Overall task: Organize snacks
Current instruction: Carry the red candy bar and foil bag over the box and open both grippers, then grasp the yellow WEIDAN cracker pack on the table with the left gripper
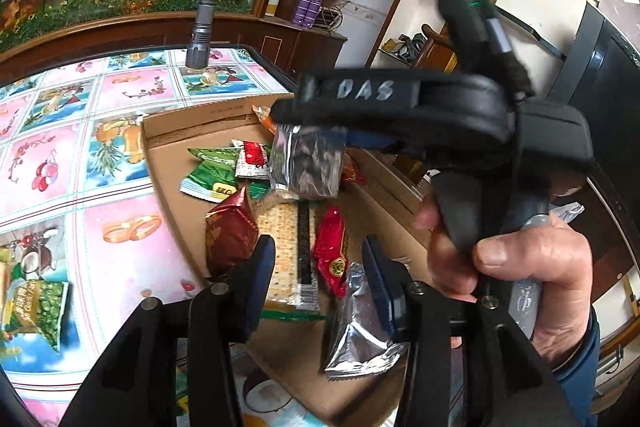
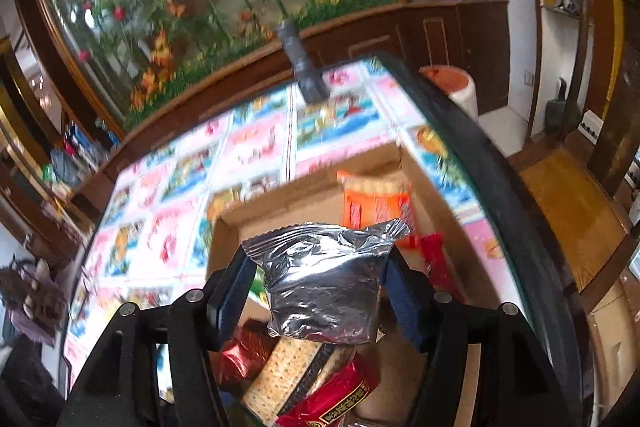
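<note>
Seemingly, silver packet (image 2: 326, 283) sits between right tool (image 2: 320, 291) pads.

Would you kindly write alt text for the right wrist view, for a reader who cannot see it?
The right gripper has a crinkled silver foil snack packet between its fingers, above a cardboard box of crackers and red-wrapped snacks. The box sits on a table with a colourful patterned tablecloth; a grey flashlight stands at its far edge.
</note>
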Available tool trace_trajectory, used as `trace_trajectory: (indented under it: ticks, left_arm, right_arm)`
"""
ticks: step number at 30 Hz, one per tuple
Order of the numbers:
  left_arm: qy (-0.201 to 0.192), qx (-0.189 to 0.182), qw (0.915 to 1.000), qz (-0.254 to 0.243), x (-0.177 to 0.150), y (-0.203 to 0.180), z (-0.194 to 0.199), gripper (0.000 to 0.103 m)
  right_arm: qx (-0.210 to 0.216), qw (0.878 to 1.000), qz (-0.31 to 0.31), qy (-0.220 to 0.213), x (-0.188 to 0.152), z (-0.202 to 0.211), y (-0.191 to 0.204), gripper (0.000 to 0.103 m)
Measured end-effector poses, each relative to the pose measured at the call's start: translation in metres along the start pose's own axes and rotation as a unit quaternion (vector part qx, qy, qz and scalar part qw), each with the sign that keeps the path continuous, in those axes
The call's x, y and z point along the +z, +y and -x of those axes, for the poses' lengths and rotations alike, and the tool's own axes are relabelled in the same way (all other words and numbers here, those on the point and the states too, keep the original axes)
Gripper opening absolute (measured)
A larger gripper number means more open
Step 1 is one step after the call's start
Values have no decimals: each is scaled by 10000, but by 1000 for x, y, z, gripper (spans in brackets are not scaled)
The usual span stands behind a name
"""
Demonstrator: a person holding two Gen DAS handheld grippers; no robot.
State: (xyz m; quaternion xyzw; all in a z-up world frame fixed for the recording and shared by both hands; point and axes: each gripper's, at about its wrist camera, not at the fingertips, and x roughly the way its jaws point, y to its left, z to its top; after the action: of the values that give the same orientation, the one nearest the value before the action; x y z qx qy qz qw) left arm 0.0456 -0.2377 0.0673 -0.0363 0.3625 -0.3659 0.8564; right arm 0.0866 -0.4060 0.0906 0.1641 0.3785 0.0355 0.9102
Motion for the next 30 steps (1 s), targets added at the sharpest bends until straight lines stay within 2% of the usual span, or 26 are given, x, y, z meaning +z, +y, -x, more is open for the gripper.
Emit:
trace_trajectory:
  ticks: [2,4,12,14,15,16,17,18,19,22,24,30]
  left_arm:
    - [-20,36,10000,5,-2,2,5,44]
    - [-62,41,10000,29,-2,4,10,44]
    - [-202,134,9996,144,-1,19,29,44]
    - [-231,208,9994,132,-1,24,34,44]
    - [-247,254,9993,131,-1,27,37,44]
    - [-271,302,9991,136,-1,30,41,44]
    - [-295,353,9988,143,-2,35,45,44]
    - [-322,421,9985,149,-2,40,50,44]
    - [-349,492,9981,153,-3,44,54,44]
    - [-434,729,9961,222,-3,64,69,46]
    - [-476,878,9943,368,-4,82,81,52]
    - [-634,1387,9833,993,-8,150,119,54]
  right_arm:
    - [-65,9999,122,94,-1,-6,5,69]
    - [-166,9997,176,-1,-2,-4,7,70]
    - [-156,9965,-203,-799,4,22,-5,72]
    - [27,9944,-331,-1002,5,31,-9,72]
    - [86,9938,-366,-1049,6,34,-10,67]
    - [160,9933,-413,-1071,6,35,-11,62]
    - [308,9936,-448,-986,7,32,-12,51]
    - [474,9943,-484,-822,6,28,-13,44]
    - [594,9949,-580,-574,6,17,-14,43]
    - [528,9972,-503,-182,5,0,-11,42]
    - [450,9981,-427,-3,2,-8,-5,42]
    - [475,9963,-82,-710,1,16,10,43]
